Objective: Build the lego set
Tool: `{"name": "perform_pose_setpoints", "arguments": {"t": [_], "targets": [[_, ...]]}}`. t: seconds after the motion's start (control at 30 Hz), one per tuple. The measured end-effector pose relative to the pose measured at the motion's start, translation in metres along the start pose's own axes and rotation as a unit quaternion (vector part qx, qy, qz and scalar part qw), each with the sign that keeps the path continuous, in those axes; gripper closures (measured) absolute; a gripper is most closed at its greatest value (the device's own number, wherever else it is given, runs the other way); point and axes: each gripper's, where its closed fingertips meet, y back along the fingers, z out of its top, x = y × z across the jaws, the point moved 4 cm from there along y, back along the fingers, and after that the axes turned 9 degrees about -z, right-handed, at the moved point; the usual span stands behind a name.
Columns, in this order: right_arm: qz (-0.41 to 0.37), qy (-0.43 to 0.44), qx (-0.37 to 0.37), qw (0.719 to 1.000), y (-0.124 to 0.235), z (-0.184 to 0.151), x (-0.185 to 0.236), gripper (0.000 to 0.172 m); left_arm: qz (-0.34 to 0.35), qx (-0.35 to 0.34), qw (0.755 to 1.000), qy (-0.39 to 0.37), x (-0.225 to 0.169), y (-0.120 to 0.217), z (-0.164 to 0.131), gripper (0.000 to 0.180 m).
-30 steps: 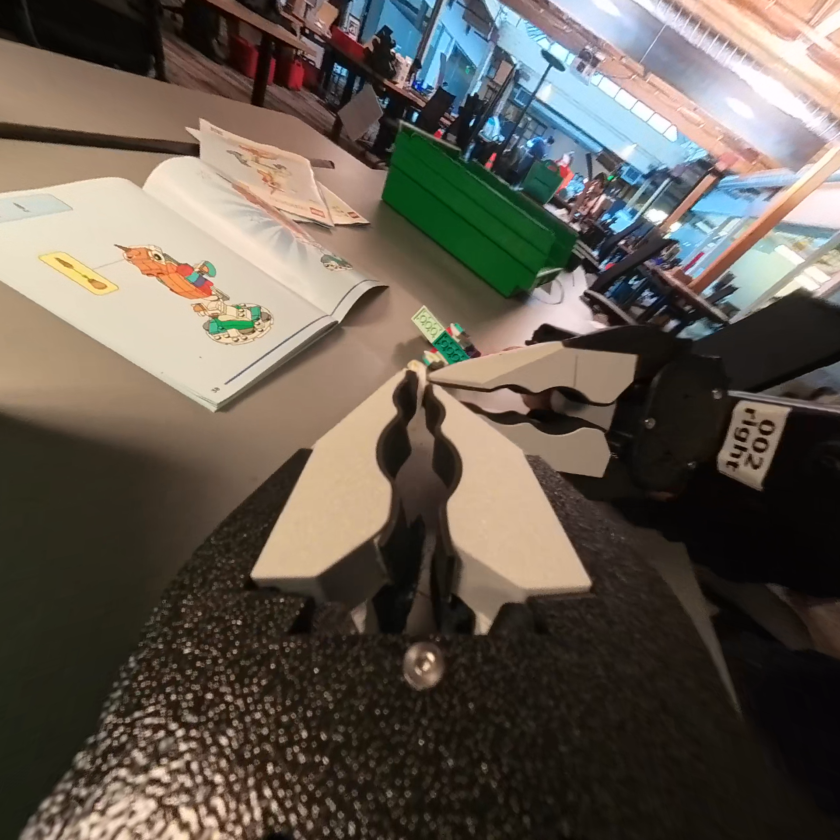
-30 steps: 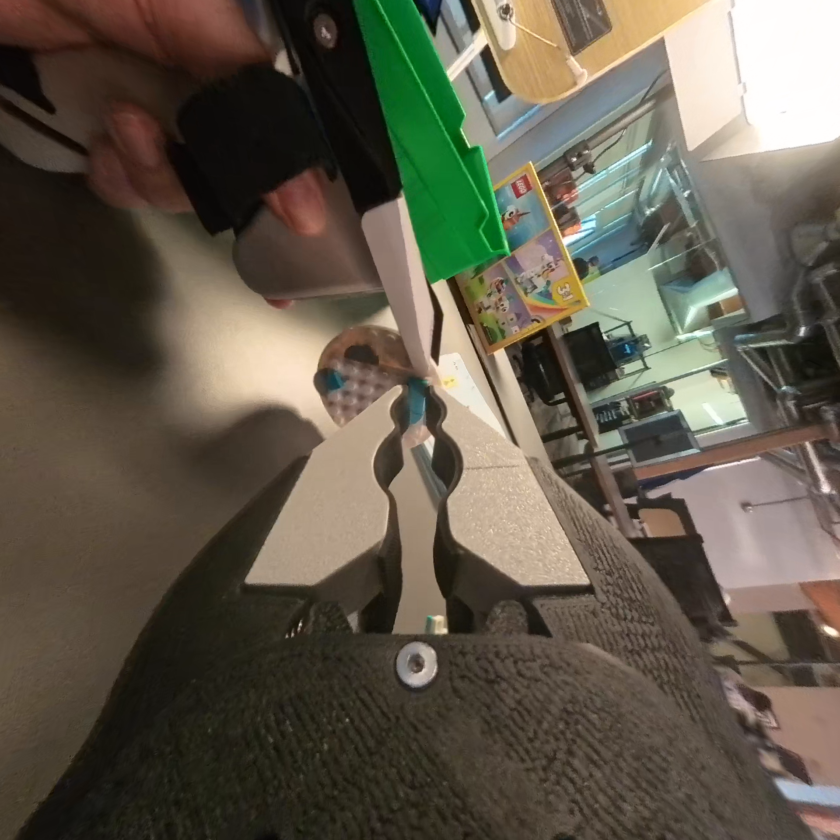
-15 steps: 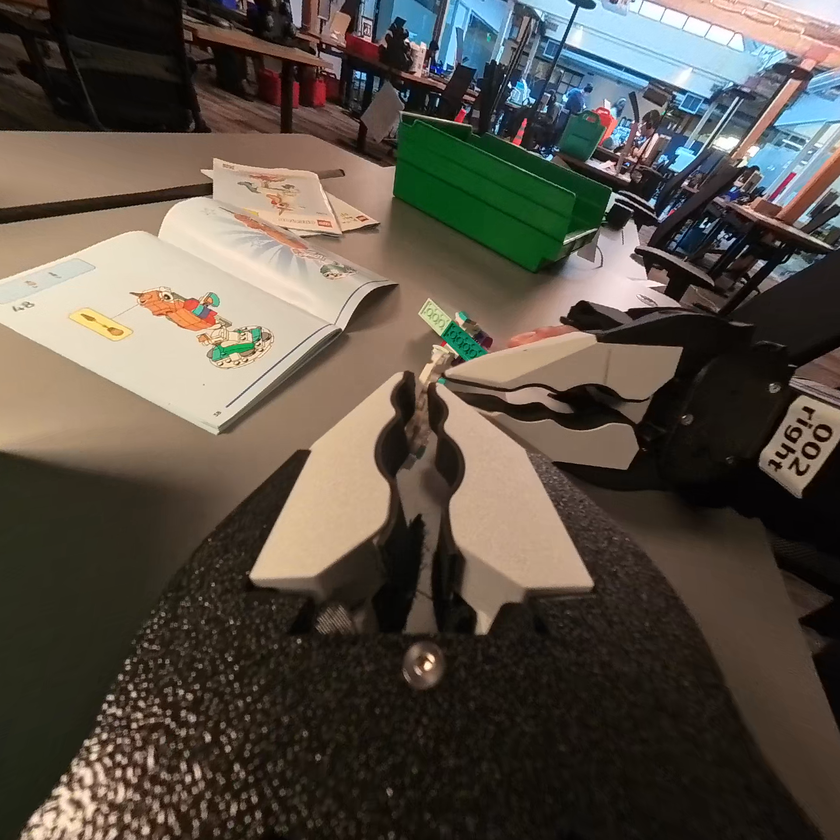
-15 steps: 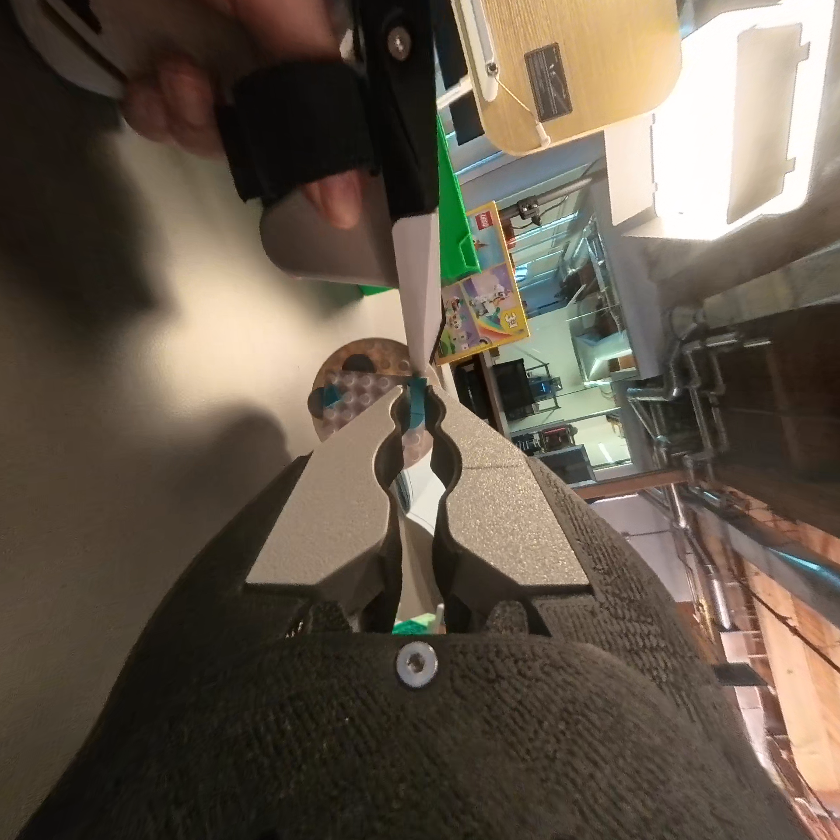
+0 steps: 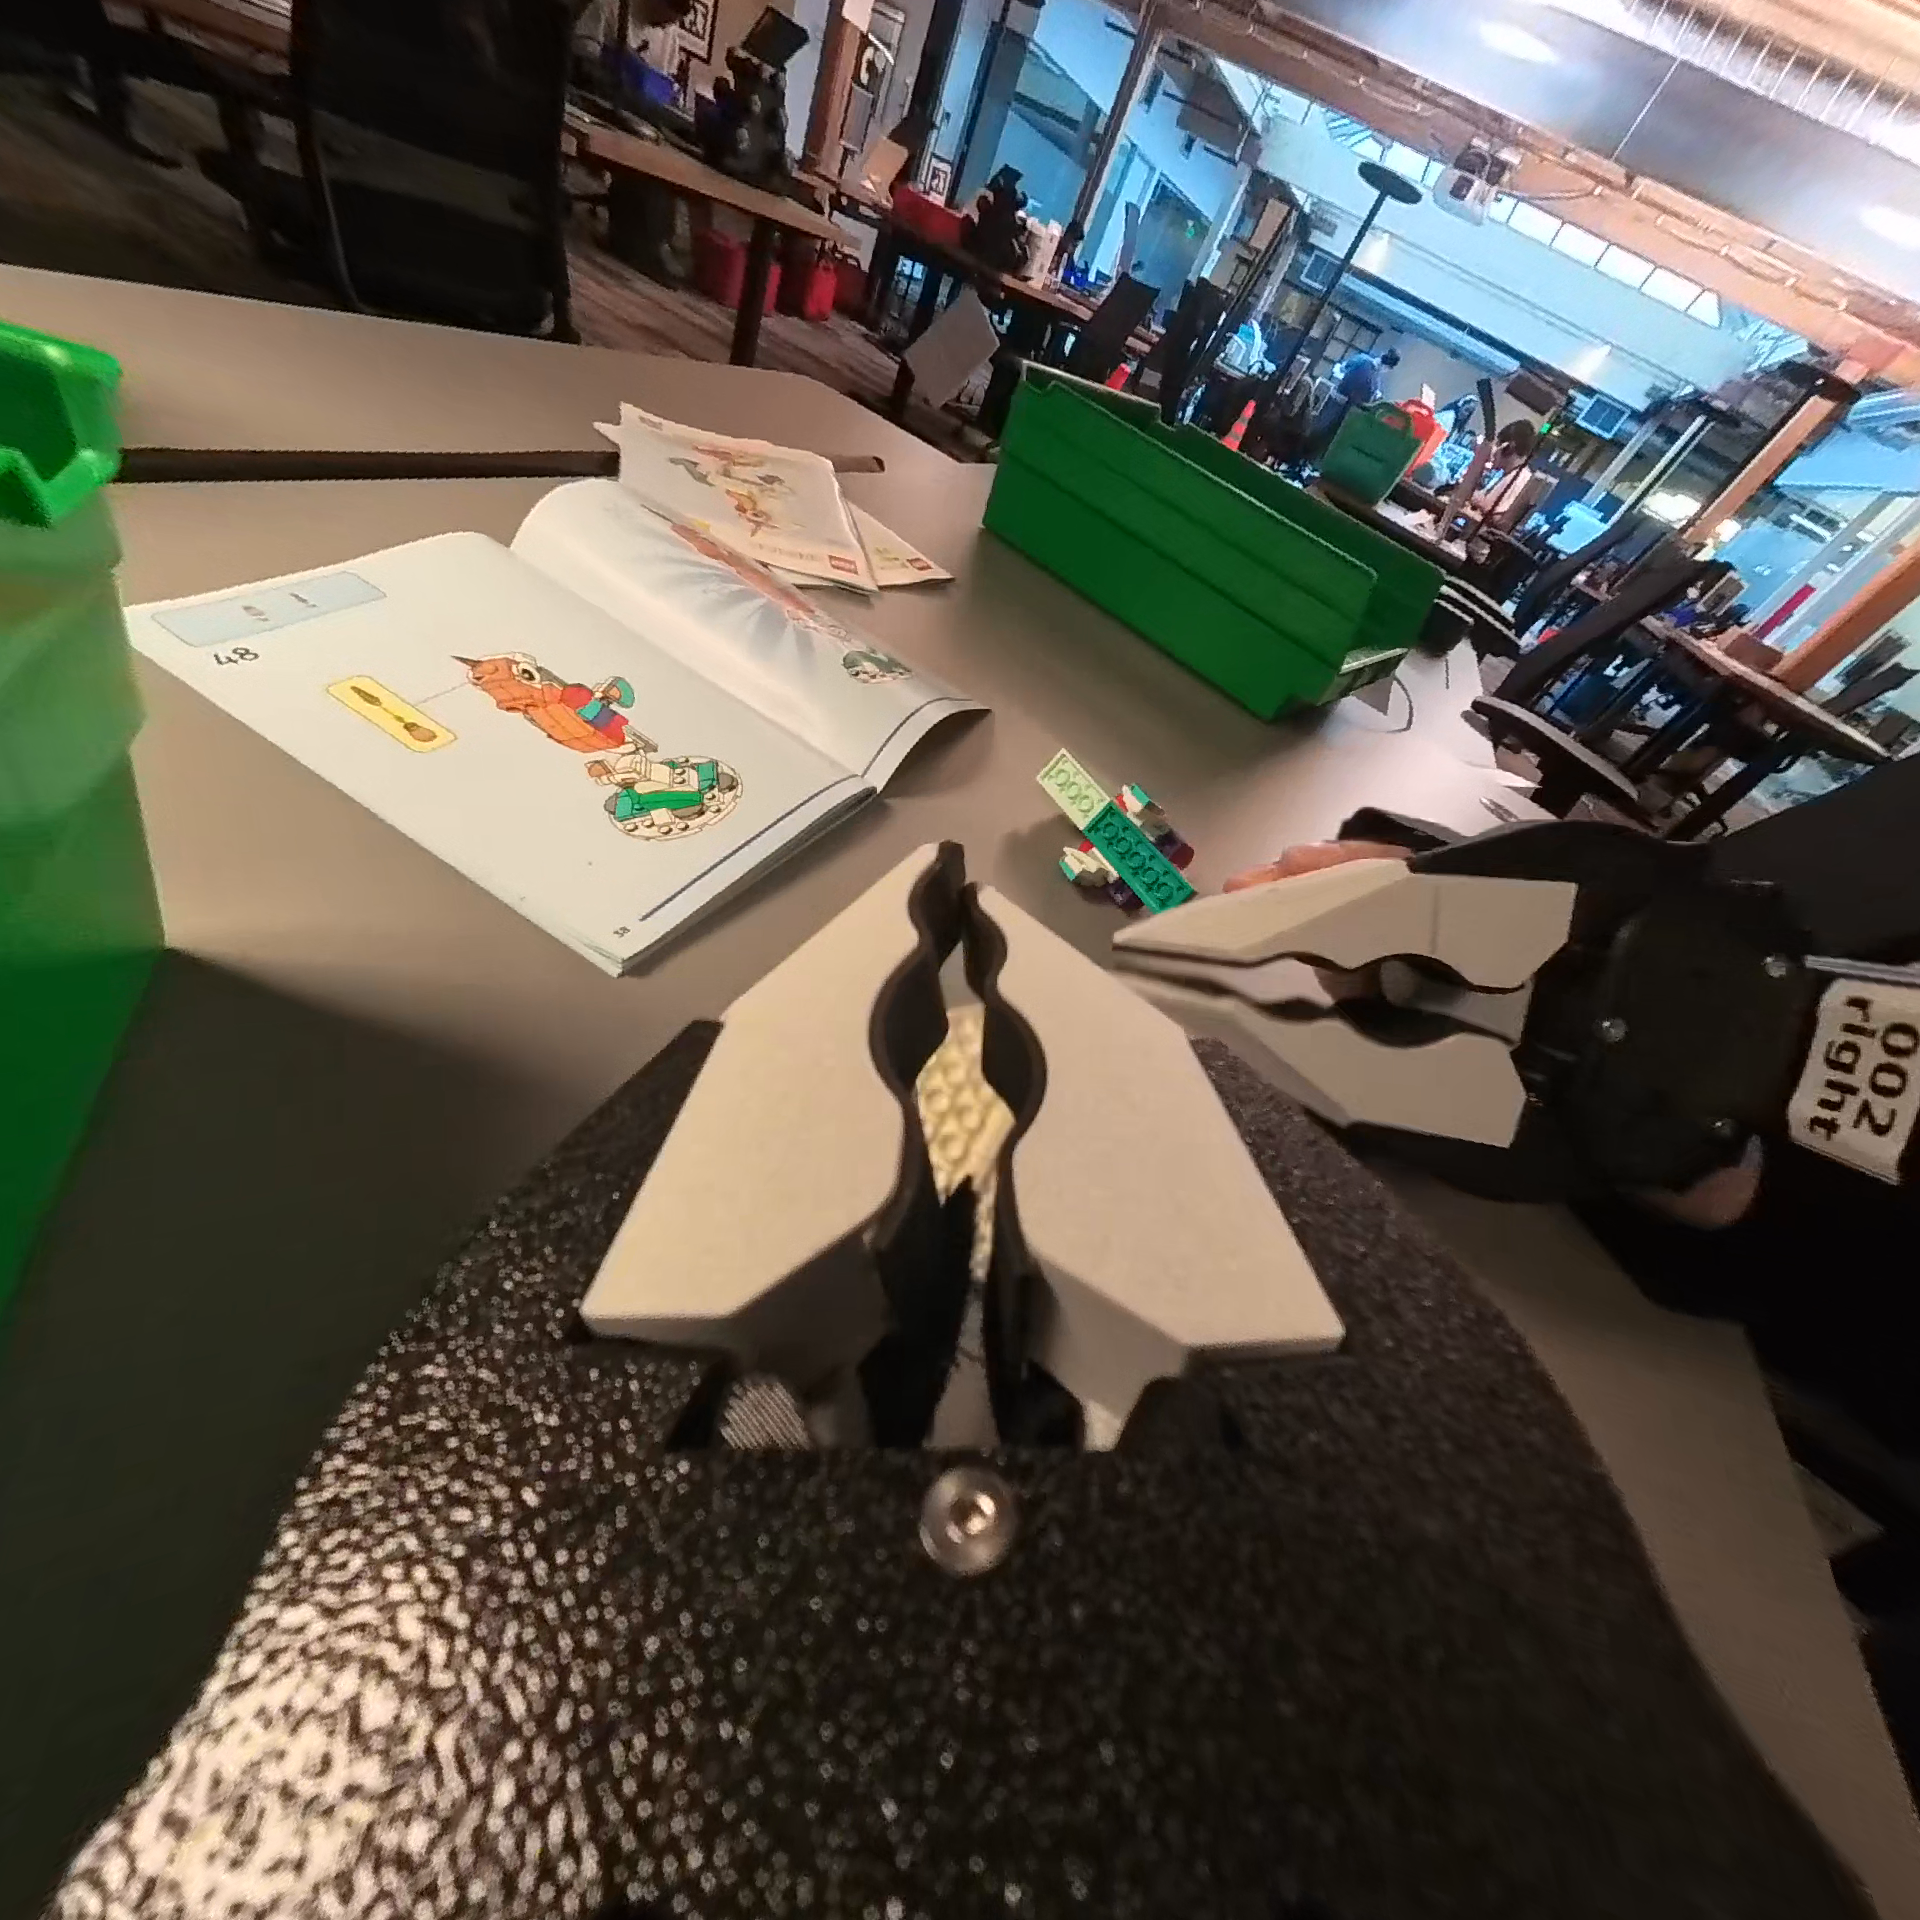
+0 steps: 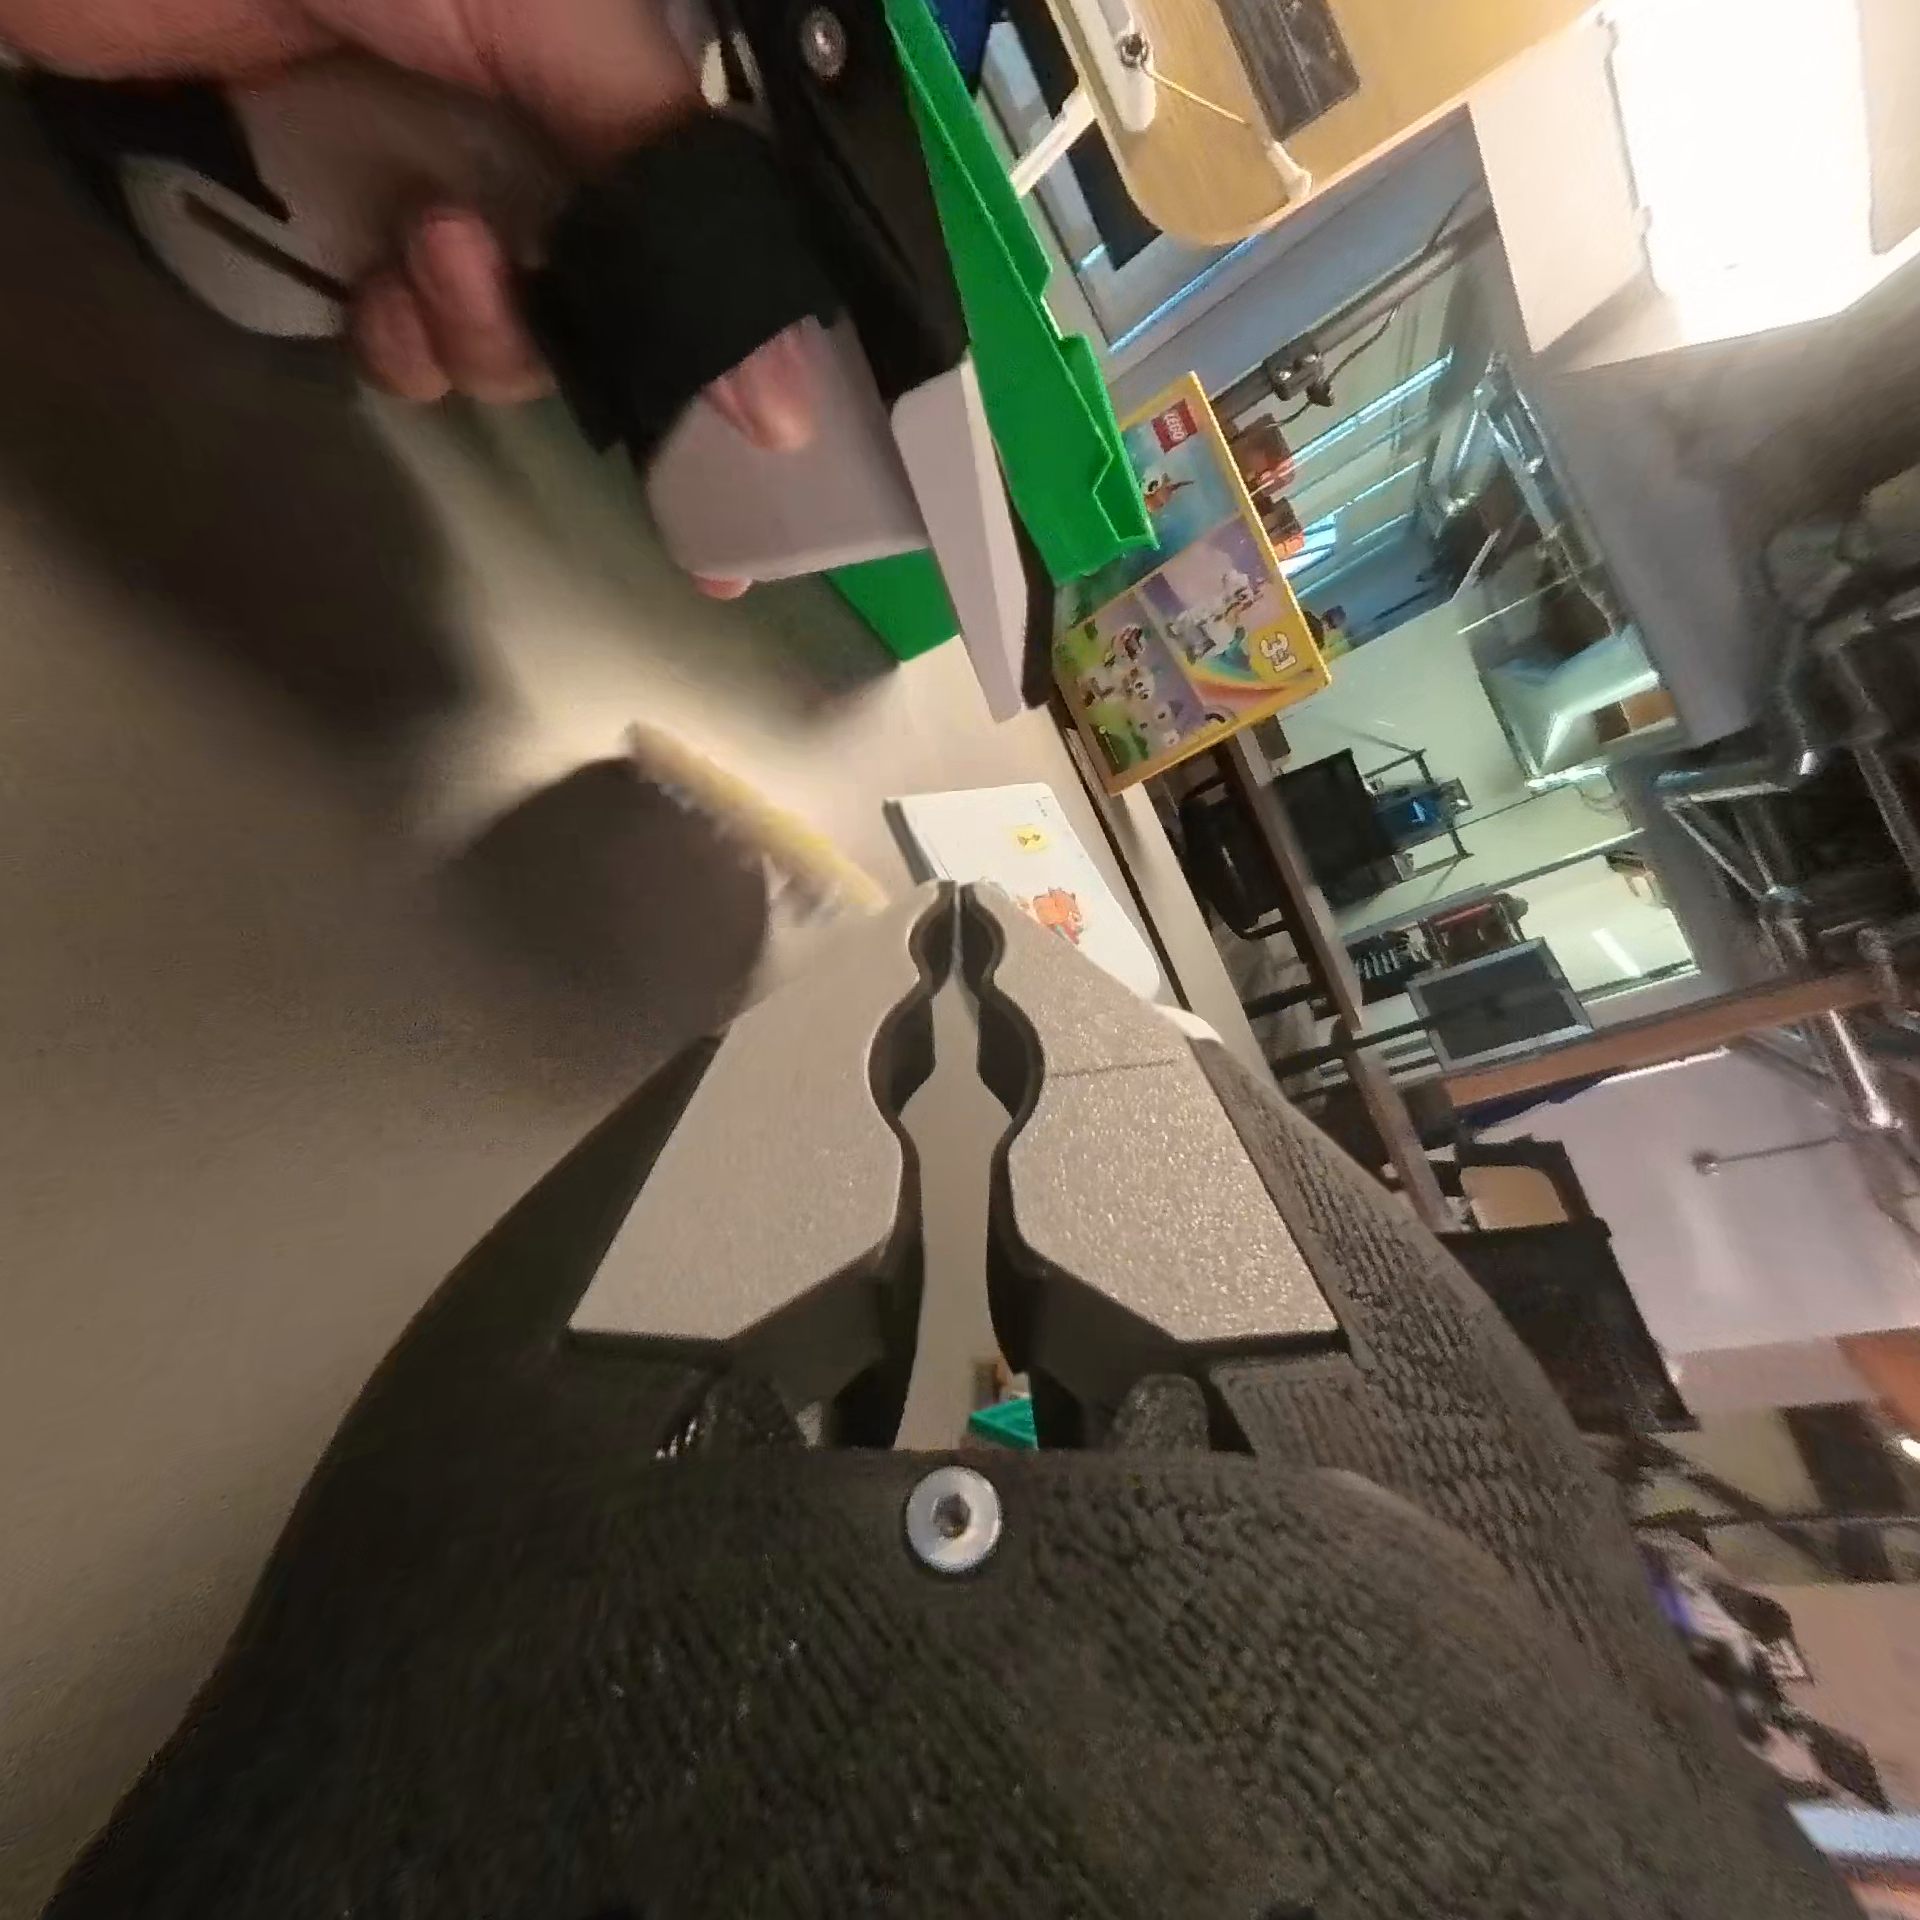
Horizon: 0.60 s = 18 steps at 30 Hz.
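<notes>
My left gripper is shut, with nothing showing between its tips. Through the hollows between its fingers I see a tan studded plate lying below them. My right gripper is shut with its tips together and nothing between them. It also shows in the left wrist view, just right of the left tips. In the right wrist view the tan plate is blurred and tilted, left of my tips and clear of both grippers. A small green and white brick assembly sits on the table just beyond.
An open instruction booklet lies to the left, with leaflets behind it. A green bin stands at the back and another green bin at the near left. A colourful toy box stands beyond. A hand holds the left gripper. About 5 cm separates my left fingertips from my right.
Both grippers met at a small teal and white piece above the round plate. They have since drawn apart, both shut, and the piece is gone from both tips. The plate now looks blurred and tilted.
</notes>
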Motion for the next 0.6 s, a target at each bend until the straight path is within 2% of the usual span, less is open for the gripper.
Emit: {"name": "perform_pose_setpoints", "arguments": {"t": [0.03,0.13,0.3,0.47,0.6], "targets": [[0.011,-0.013,0.0,1.0,-0.001,0.001,0.002,0.165,-0.001,0.001,1.0,0.003,0.0,0.0,0.0,0.18],[0.024,-0.057,0.01,0.998,-0.003,-0.002,0.0,0.162,-0.012,0.0,1.0,-0.004,-0.003,0.0,0.0,0.18],[-0.073,-0.051,-0.004,0.996,0.004,-0.013,-0.029,0.167,-0.012,-0.047,0.996,-0.073,-0.017,0.009,0.008,0.18],[-0.178,-0.053,-0.042,0.982,0.02,-0.019,-0.067,0.172,0.028,-0.021,0.982,-0.184,-0.029,0.005,0.002,0.162],[-0.243,-0.053,-0.036,0.968,0.034,-0.036,-0.096,0.172,0.005,0.056,0.978,-0.203,-0.039,-0.003,-0.015,0.136]]}}
